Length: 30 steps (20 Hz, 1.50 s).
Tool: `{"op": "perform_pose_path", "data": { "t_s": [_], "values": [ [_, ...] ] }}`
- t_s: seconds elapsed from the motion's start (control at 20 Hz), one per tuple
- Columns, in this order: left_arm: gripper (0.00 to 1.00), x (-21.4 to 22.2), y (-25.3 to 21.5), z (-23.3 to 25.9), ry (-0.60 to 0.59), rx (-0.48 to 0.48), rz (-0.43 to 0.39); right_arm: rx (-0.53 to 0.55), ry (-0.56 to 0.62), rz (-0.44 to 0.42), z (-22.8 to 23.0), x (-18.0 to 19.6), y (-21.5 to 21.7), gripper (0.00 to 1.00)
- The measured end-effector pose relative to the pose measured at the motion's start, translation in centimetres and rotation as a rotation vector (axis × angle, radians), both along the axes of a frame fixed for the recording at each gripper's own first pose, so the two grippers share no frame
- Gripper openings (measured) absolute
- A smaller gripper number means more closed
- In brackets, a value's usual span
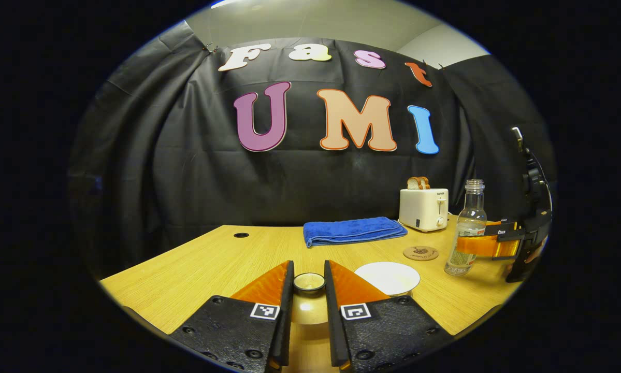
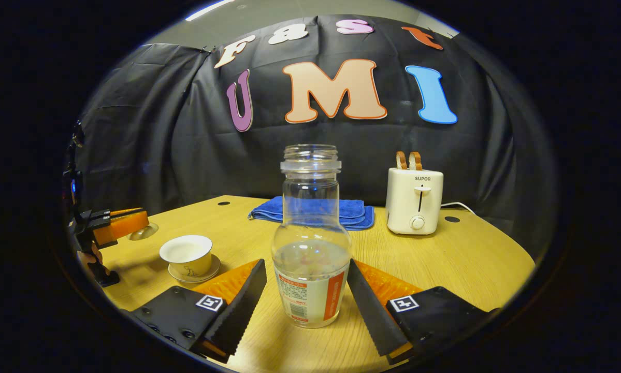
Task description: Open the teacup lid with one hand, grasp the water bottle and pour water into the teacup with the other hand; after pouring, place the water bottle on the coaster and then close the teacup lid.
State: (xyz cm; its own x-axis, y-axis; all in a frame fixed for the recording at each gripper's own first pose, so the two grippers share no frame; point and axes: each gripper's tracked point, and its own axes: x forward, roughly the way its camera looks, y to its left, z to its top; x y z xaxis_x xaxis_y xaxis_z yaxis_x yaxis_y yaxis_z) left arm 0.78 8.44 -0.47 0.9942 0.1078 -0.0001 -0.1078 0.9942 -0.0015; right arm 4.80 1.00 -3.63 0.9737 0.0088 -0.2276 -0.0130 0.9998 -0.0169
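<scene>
The table [image 1: 206, 269] carried everything. In the left gripper view the towel [image 1: 354, 230] lay at 12 o'clock and the toaster [image 1: 424, 209] at 1. The bottle [image 2: 310, 248], uncapped and part full, stood upright on the table at 2. In the right gripper view it stood between the fingers of my right claw [image 2: 306, 264], which was spread around it and, as far as I could judge, not yet pressing. The cup [image 2: 186, 254] sat open at 9 o'clock in that view. The coaster [image 1: 420, 253] lay bare between cup and bottle. My left claw [image 1: 309, 265] was clamped on the lid [image 1: 309, 282] by its knob, lifted clear of the cup.

The risks, as I judged them:
- A lopsided squeeze could tip the bottle and spill it (no cap).
- A fast pour could overshoot the small cup.
- The pinched knob could slip.

I counted two claws, two bread slices, and one each of bottle, cup, lid, coaster, towel and toaster.
</scene>
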Motion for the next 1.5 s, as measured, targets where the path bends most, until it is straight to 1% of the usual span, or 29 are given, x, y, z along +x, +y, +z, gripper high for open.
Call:
{"op": "perform_pose_path", "data": {
  "t_s": [0.1,0.15,0.2,0.25,0.4,0.55,0.65,0.85,1.05,1.15,1.25,1.35,1.4,1.5],
  "values": [
    [0.28,-0.1,0.4,0.0,-0.002,-0.001,0.005,-0.006,0.044,-0.005,-0.8,0.3,0.0,0.95],
    [0.28,-0.2,0.5,0.0,-0.002,-0.001,0.009,-0.008,0.060,-0.011,-1.0,0.6,-0.1,0.99],
    [0.28,-0.3,0.7,0.0,-0.002,-0.002,0.011,-0.007,0.073,-0.016,-1.3,0.7,-0.2,0.95],
    [0.28,-0.3,0.8,0.0,-0.002,-0.002,0.012,-0.006,0.082,-0.020,-1.4,0.8,-0.2,0.95],
    [0.28,-0.5,1.0,-0.1,-0.003,-0.002,0.016,-0.016,0.081,-0.030,-1.4,1.1,-0.1,0.82],
    [0.28,-0.4,1.0,-0.2,-0.003,-0.002,0.017,-0.063,0.064,-0.031,-1.2,1.3,0.2,0.83],
    [0.28,-0.5,1.0,-0.1,-0.003,-0.003,0.020,-0.131,0.053,-0.027,-1.1,1.2,0.7,0.82],
    [0.28,-0.4,1.1,-0.1,-0.003,-0.003,0.023,-0.356,0.024,-0.015,0.3,1.2,1.3,0.82],
    [0.29,-0.6,1.1,-0.2,-0.003,-0.004,0.024,-0.544,0.003,-0.004,2.4,1.3,2.4,0.82],
    [0.28,-0.6,1.1,-0.2,-0.002,-0.004,0.024,-0.622,0.017,0.014,2.2,1.3,2.8,0.82],
    [0.28,-0.6,1.1,-0.2,-0.002,-0.004,0.023,-0.635,0.019,0.014,1.8,1.1,3.1,0.78],
    [0.28,-0.4,1.1,-0.2,-0.003,-0.005,0.021,-0.597,0.010,0.009,2.0,1.4,3.0,0.75],
    [0.28,-0.5,1.1,-0.2,-0.002,-0.004,0.021,-0.580,0.013,0.013,1.9,1.4,3.0,0.75],
    [0.28,-0.5,1.1,-0.2,-0.002,-0.004,0.021,-0.583,0.015,0.007,2.1,1.3,2.7,0.76]
  ]
}}
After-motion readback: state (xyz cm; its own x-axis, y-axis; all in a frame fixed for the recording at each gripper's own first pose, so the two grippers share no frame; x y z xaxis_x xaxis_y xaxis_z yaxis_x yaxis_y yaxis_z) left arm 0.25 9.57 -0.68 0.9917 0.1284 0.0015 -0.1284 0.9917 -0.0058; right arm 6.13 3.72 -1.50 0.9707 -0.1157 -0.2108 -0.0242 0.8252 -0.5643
